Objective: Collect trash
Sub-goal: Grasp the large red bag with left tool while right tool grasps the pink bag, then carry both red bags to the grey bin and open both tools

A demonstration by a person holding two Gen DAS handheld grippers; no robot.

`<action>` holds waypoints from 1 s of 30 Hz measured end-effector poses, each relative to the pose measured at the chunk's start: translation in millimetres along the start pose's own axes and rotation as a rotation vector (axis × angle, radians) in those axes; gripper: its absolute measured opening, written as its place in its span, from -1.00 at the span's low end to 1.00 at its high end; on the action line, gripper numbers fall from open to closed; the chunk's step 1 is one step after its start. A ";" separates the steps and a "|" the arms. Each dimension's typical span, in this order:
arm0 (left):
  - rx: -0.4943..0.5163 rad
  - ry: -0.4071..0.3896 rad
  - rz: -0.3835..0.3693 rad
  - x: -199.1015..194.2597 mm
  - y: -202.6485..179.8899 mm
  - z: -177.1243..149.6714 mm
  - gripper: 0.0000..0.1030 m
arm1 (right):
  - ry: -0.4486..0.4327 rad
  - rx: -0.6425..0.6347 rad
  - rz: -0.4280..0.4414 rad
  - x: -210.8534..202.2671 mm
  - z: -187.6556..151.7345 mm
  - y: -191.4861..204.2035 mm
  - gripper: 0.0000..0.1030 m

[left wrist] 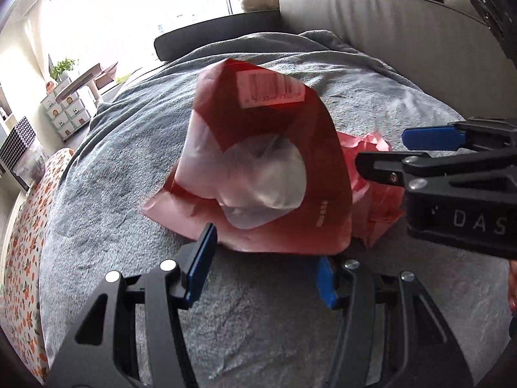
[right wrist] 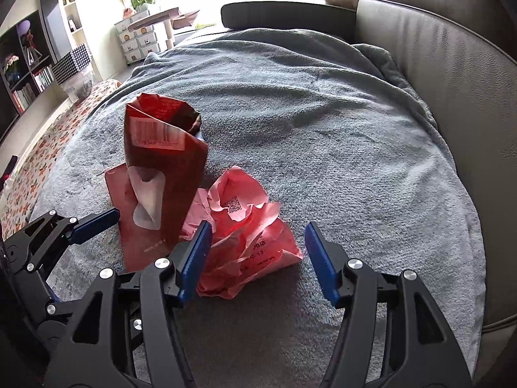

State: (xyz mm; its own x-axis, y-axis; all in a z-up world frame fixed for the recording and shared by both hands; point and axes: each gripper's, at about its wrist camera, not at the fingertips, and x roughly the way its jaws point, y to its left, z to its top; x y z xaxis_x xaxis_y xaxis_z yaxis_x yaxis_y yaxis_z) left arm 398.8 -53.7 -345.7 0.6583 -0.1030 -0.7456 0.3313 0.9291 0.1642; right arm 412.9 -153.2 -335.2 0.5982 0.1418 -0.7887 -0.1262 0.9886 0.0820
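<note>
- Red bag (right wrist: 161,174) stands mouth-up on the grey blanket (right wrist: 323,123); left gripper (left wrist: 261,258) grips its base, so keep it steady.
- Crumpled pink wrapper (right wrist: 245,236), just right of the bag: right gripper (right wrist: 257,258) is unclenched, straddling it. Close low, then lift into the bag mouth.

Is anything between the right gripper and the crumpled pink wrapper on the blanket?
Nothing visible is. The crumpled pink wrapper lies on the grey blanket right ahead of the right gripper, whose jaws stand open around its near edge. The red bag stands beside it on the left gripper's side, not in the way.
</note>
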 end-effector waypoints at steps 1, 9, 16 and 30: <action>0.009 -0.005 0.003 1.9 -1.8 2.2 0.09 | 0.001 0.000 -0.001 0.6 -0.1 0.0 0.20; 0.070 -0.019 0.010 4.0 -8.6 3.3 -0.71 | 0.020 -0.003 0.024 4.6 -1.6 4.4 -0.33; 0.012 -0.046 -0.003 -24.8 10.6 -5.5 -0.81 | -0.003 -0.080 0.010 -9.8 -3.5 29.8 -0.90; -0.137 -0.078 -0.046 -111.0 60.8 -32.8 -0.98 | -0.050 -0.061 0.043 -73.8 -24.6 58.2 -0.91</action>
State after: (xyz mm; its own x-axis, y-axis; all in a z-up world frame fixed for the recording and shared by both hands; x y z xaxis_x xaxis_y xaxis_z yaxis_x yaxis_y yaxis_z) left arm 323.7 25.9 -274.1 0.6967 -0.1692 -0.6971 0.2708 0.9619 0.0372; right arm 342.0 -107.3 -287.2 0.6295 0.1882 -0.7539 -0.1995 0.9768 0.0773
